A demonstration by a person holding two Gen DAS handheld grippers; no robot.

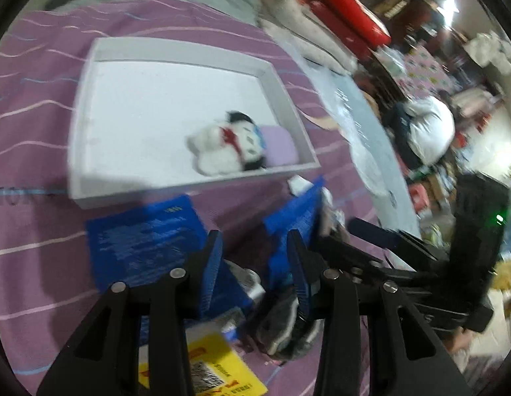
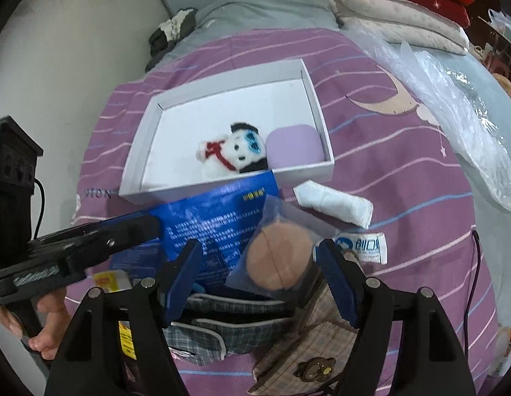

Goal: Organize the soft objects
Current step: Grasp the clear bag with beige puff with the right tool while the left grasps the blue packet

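- From my left wrist: my left tool [image 1: 253,241] has its jaws part open, angled down at the purple striped bed cover [image 1: 40,115]. Blue shows just beside both pads, but the blur hides whether it is the blue packet [image 1: 139,241] caught between them, so I cannot tell if I hold anything.
- The white tray [image 1: 281,99] lies ahead on the bed. The plush toy [image 1: 225,145] and the lilac cushion [image 1: 281,145] sit in its near right corner, touching each other. The rest of its floor is bare.
- Grey fabric [image 1: 281,326] and a yellow packet [image 1: 222,363] lie under my fingers. I judge I should keep this tool out of the tray's approach.
- From my right wrist: my right tool [image 2: 260,247] stands wide open with the bagged peach puff [image 2: 278,257] between the jaws. Neither pad seems to press it, so nothing is held.
- I take this as the pick. I would centre the pads on the round puff itself, not the slack plastic, which could slip.
- The puff lies over the blue packet and the checked cloth [image 2: 229,326]. I must close on the puff alone and check nothing lifts with it.
- A folded white cloth [image 2: 334,203] waits near the tray's front wall.
- The open tray floor left of the plush looks like the best place to set the puff.
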